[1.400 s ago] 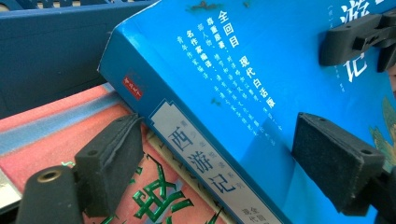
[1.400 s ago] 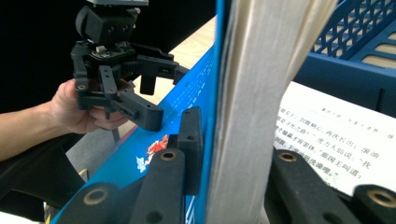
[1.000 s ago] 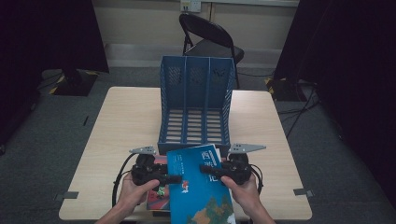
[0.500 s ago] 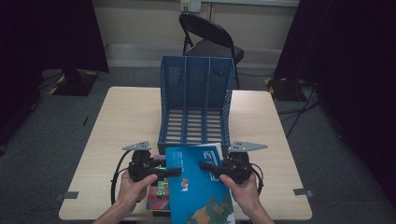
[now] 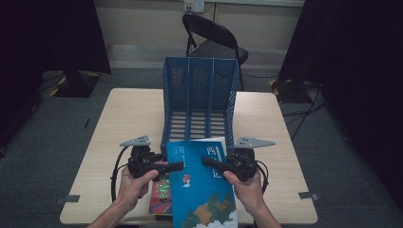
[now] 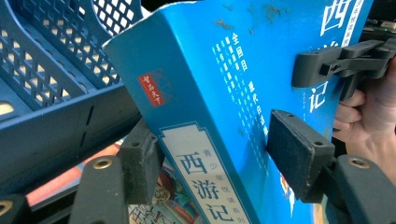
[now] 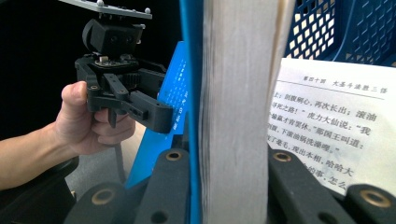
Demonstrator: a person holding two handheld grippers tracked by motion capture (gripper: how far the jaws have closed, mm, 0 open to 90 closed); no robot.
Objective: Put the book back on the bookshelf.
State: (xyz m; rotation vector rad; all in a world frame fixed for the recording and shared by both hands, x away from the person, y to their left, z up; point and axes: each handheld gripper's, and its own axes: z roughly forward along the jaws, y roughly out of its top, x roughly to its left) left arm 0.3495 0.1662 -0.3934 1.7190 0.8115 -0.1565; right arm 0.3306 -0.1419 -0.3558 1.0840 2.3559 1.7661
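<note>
- Blue book, at lower centre of the high view, is hanging between both grippers just before the file rack.
- Left gripper jaws are straddling its spine; whether they are pinching is unclear.
- Right gripper jaws are clamping the page block; loose pages are risking slippage against the rack.

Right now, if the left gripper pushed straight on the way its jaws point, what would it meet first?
The blue book itself: the left gripper has its jaws either side of the spine, so the book would seat deeper. Beyond it, roughly opposite, the right gripper clamps the far edge, though depth between them is hard to judge.
</note>
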